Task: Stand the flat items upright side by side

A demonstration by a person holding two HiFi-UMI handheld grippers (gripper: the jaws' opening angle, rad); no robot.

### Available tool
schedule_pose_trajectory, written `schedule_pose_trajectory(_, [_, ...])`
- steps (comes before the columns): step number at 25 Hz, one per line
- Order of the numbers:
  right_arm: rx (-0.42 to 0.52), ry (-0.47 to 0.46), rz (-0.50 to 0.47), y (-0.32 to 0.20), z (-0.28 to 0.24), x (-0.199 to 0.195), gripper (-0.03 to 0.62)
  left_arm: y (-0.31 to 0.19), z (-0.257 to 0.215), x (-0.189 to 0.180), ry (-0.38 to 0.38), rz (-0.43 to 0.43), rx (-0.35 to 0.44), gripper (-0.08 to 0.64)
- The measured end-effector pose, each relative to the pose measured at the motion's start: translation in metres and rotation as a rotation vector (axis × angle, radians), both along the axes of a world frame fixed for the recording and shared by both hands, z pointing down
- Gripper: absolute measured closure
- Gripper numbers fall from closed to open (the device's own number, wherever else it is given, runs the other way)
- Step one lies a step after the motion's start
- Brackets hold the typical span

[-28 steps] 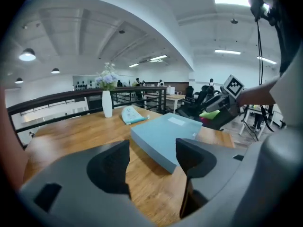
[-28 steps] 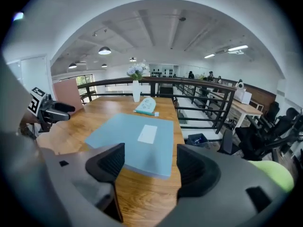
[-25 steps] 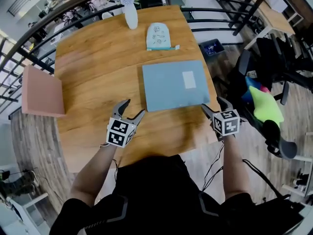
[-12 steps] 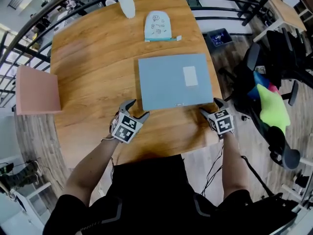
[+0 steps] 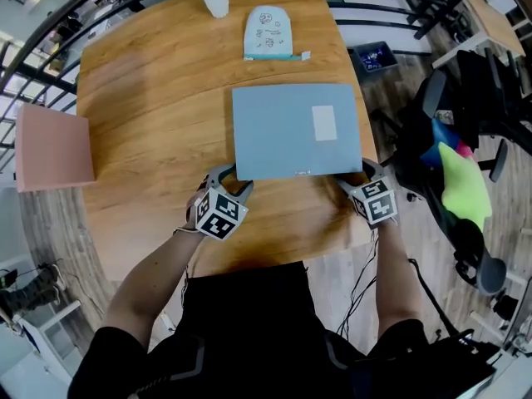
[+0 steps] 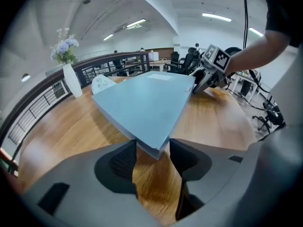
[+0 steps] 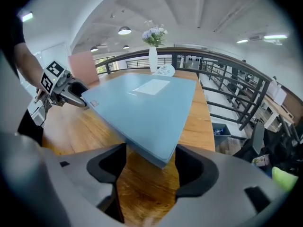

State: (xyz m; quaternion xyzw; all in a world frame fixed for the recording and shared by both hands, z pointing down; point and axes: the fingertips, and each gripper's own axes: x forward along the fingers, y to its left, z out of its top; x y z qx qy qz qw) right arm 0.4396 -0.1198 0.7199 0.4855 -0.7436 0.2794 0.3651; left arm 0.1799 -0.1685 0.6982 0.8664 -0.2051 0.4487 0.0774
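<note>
Wooden table (image 5: 150,98) beside black railing (image 6: 38,105), open office. Left gripper (image 5: 230,179) and right gripper (image 5: 356,175), jaws just closing yet apart, straddle corners of the blue folder (image 5: 283,135).

- We're in an open-plan office, up on a raised level by the look of it: a black metal railing (image 7: 230,82) runs round the edge at centre right of the right gripper view.
- Far centre of the left gripper view, rows of desks and office chairs (image 6: 182,59) sit under long ceiling strip lights (image 6: 216,17).
- Right side of the head view: a black swivel chair (image 5: 440,98) on wood-plank floor (image 5: 58,223).
- In the middle, a wooden surface (image 5: 150,98) carries a blue folder (image 5: 291,131) with a white label, and a white vase of flowers (image 7: 153,56) stands at its far end.
</note>
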Motion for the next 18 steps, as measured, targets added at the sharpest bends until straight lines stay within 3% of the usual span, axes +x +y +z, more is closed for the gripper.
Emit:
schedule_pose_trajectory(9, [-0.007,0.068,0.017,-0.004,0.000,-0.009,0.270,-0.007,0.006,-0.008,-0.039,-0.032,-0.003,0.334])
schedule_pose_trajectory(18, [-0.010,0.080,-0.029,-0.014,-0.014,-0.063,0.282,-0.008,0.009,-0.065,-0.099,-0.165,-0.022,0.336])
